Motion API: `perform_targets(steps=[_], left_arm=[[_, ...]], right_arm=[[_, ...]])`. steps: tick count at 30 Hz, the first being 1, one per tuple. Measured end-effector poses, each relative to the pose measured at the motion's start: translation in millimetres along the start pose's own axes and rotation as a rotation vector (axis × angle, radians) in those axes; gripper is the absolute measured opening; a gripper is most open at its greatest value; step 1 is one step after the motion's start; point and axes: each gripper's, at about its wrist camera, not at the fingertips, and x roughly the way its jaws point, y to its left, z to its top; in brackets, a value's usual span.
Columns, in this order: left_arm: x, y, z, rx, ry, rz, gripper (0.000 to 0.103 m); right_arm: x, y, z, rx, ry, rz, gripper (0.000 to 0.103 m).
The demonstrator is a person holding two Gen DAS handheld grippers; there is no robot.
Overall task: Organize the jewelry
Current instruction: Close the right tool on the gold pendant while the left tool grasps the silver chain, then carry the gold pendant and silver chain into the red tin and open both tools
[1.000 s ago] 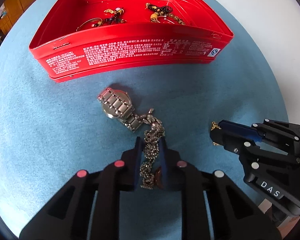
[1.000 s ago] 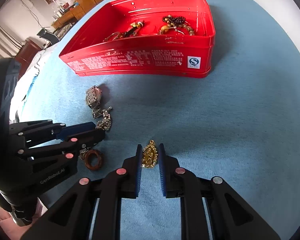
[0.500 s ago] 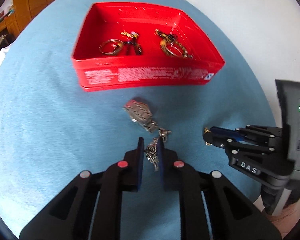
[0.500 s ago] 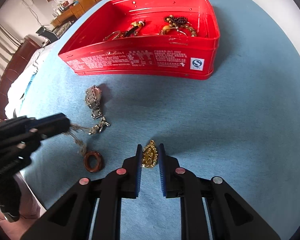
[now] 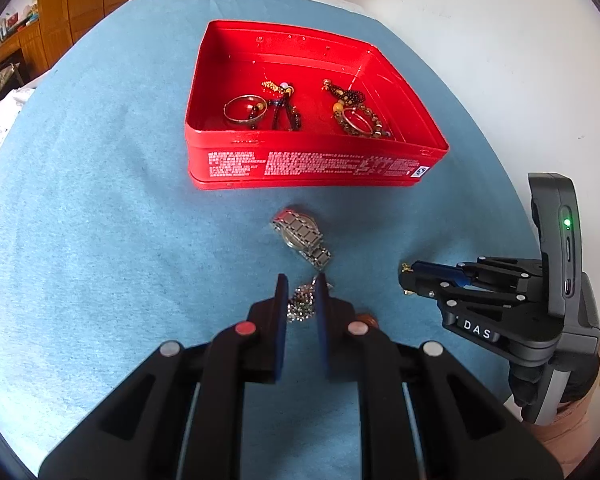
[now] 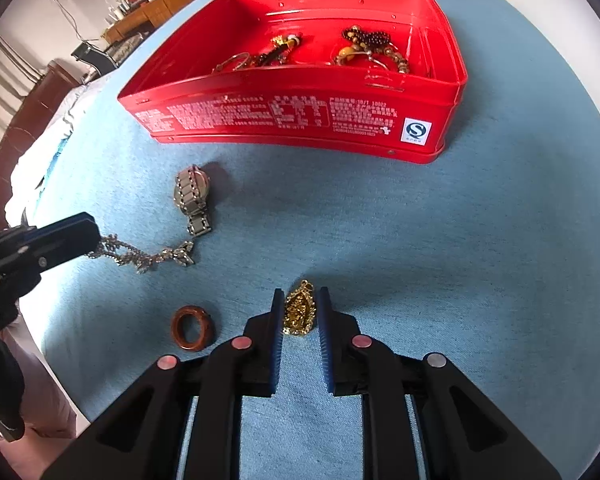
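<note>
A red tin (image 5: 312, 168) (image 6: 300, 120) on the blue cloth holds several bracelets and rings. My left gripper (image 5: 300, 284) (image 6: 94, 236) is shut on a silver chain (image 5: 300, 306) (image 6: 140, 256) and holds it above the cloth, its far end trailing down near a silver watch (image 5: 302, 234) (image 6: 192, 196). My right gripper (image 6: 300, 296) (image 5: 404, 280) is shut on a gold pendant (image 6: 298, 312), low over the cloth. A brown ring (image 6: 192, 327) lies left of the right gripper.
The blue cloth (image 5: 100, 220) covers a round table with a white wall behind on the right. Wooden furniture stands beyond the table at the far left. Open cloth lies right of the pendant in the right wrist view.
My left gripper has lifted and pulled back with the silver chain, drawing it taut off the cloth away from the watch. The right gripper has stayed in place on the pendant.
</note>
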Motion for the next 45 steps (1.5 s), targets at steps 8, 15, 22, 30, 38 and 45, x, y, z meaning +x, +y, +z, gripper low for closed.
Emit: perform_targets(steps=[8, 15, 22, 30, 38, 45], left_arm=[[2.1, 0.1, 0.1, -0.001, -0.005, -0.004, 0.011], [-1.5, -1.5, 1.0, 0.002, -0.015, -0.013, 0.011], [-10.4, -7.3, 3.4, 0.017, -0.038, -0.024, 0.011], [-29.6, -14.4, 12.6, 0.032, -0.094, -0.041, 0.011], [-56.8, -26.8, 31.8, 0.056, -0.178, -0.040, 0.011], [-70.9, -34.8, 65.1, 0.058, -0.242, -0.035, 0.011]], right_arm=[[2.8, 6.6, -0.4, -0.010, 0.003, -0.014, 0.022], [5.7, 14.1, -1.9, -0.054, 0.002, -0.056, 0.024], [0.4, 10.6, -3.5, -0.033, -0.013, -0.046, 0.019], [-32.9, 8.9, 6.0, -0.033, -0.083, -0.021, 0.019], [-64.3, 8.3, 29.8, -0.038, -0.146, -0.022, 0.019], [-83.4, 4.6, 65.6, -0.027, -0.197, -0.021, 0.019]])
